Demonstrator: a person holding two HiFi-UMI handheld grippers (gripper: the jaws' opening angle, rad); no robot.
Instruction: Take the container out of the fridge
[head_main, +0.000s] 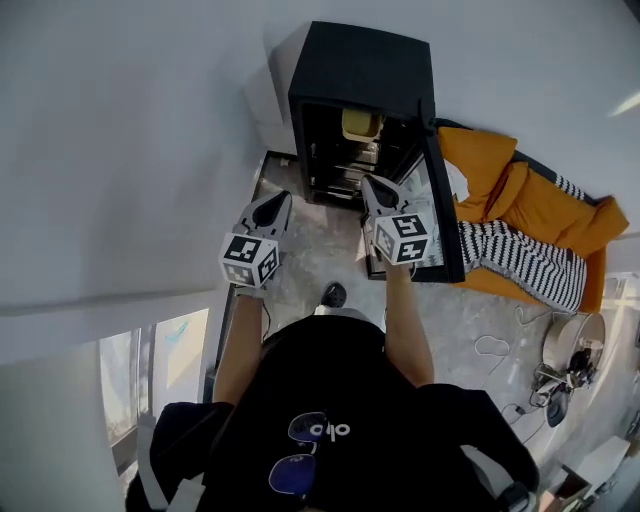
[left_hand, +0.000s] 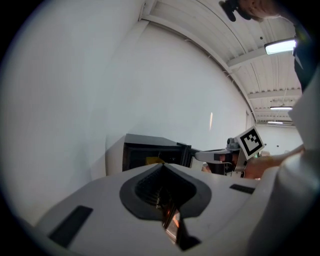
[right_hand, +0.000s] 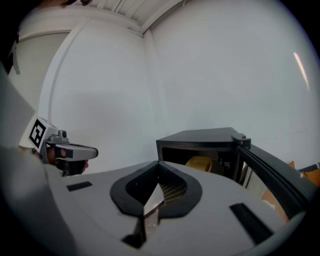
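Left gripper (head_main: 273, 204) closed, empty. Right gripper (head_main: 374, 188) beside it, jaws together too, nothing held. Just beyond, the black fridge (head_main: 360, 62), door (head_main: 445, 215) swung open right, yellow container (head_main: 360, 124) sitting high inside.

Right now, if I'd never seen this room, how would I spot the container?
Look for the black fridge by the white wall, its door swung open. Inside, near the top, sits the container. It is the only yellow thing in there, among dark shelves.
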